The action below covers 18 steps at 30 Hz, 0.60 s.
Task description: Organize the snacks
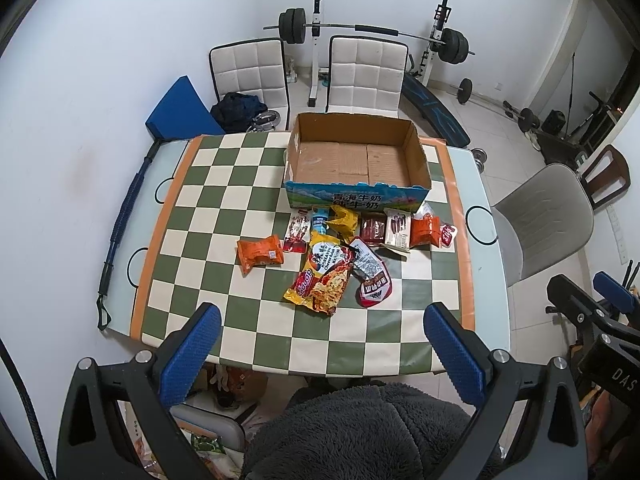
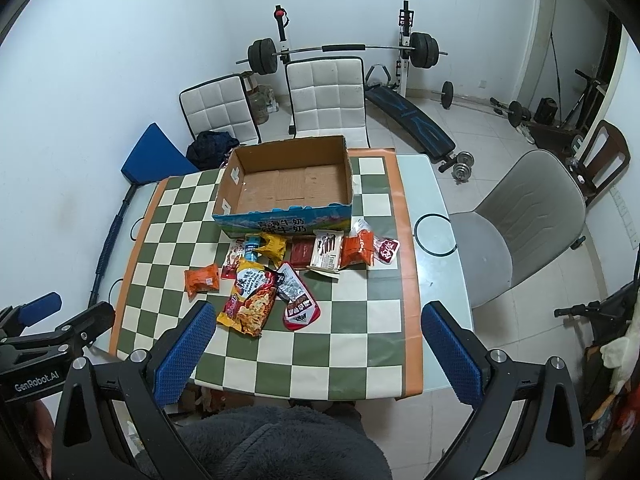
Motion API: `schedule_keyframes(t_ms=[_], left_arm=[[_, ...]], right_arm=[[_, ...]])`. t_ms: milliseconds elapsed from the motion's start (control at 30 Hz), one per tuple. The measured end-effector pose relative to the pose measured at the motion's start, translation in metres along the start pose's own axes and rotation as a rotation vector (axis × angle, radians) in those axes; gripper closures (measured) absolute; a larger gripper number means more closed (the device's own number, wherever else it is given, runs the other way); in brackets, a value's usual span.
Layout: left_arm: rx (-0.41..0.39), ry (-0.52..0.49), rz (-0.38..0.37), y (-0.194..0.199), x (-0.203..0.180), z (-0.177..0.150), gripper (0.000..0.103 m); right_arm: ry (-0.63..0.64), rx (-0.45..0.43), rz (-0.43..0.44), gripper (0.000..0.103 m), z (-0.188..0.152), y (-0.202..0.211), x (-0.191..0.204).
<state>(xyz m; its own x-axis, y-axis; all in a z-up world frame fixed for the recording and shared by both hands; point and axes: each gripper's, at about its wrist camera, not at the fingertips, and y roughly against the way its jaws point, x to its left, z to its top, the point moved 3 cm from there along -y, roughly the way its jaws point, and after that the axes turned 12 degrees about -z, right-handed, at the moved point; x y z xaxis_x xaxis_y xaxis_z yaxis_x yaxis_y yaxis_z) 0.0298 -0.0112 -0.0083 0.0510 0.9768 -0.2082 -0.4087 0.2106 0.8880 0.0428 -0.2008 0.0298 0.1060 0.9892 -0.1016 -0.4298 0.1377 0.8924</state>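
Observation:
An empty cardboard box [image 1: 352, 160] [image 2: 288, 184] stands at the far side of the checkered tablecloth [image 1: 224, 216] [image 2: 360, 320]. Several snack packs lie in front of it: a large noodle bag [image 1: 324, 276] [image 2: 252, 300], an orange pack [image 1: 260, 254] [image 2: 202, 280] off to the left, a red pouch [image 1: 374, 290] [image 2: 300, 312], a white box [image 1: 398, 230] [image 2: 328, 254]. My left gripper [image 1: 322, 344] is open and empty above the near table edge. My right gripper [image 2: 318, 344] is open and empty there too.
Two white chairs [image 1: 366, 72] stand behind the table and a grey chair [image 2: 516, 220] to the right. A barbell rack [image 1: 376, 32] and weights stand at the back. A black bar [image 1: 120, 232] lies along the table's left edge.

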Motion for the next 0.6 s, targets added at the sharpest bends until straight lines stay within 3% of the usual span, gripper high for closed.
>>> schedule_keyframes(t_ms=[100,233,400,600], left_arm=[[-0.01,-0.001,0.009,-0.009,0.002,0.007,0.0],[-0.033,0.018,0.051,-0.033,0.04,0.002,0.0],[0.052,0.07,0.076,-0.1,0.078,0.006,0.0],[0.199,0.0,0.1,-0.206,0.099,0.0,0.0]], right_arm=[[-0.008,0.008,0.009,0.0,0.004,-0.007,0.003],[-0.026,0.038,0.03,0.0,0.006,-0.039,0.005],[-0.019,0.116,0.034,0.0,0.012,-0.118,0.022],[0.09,0.258,0.016,0.0,-0.007,-0.236,0.053]])
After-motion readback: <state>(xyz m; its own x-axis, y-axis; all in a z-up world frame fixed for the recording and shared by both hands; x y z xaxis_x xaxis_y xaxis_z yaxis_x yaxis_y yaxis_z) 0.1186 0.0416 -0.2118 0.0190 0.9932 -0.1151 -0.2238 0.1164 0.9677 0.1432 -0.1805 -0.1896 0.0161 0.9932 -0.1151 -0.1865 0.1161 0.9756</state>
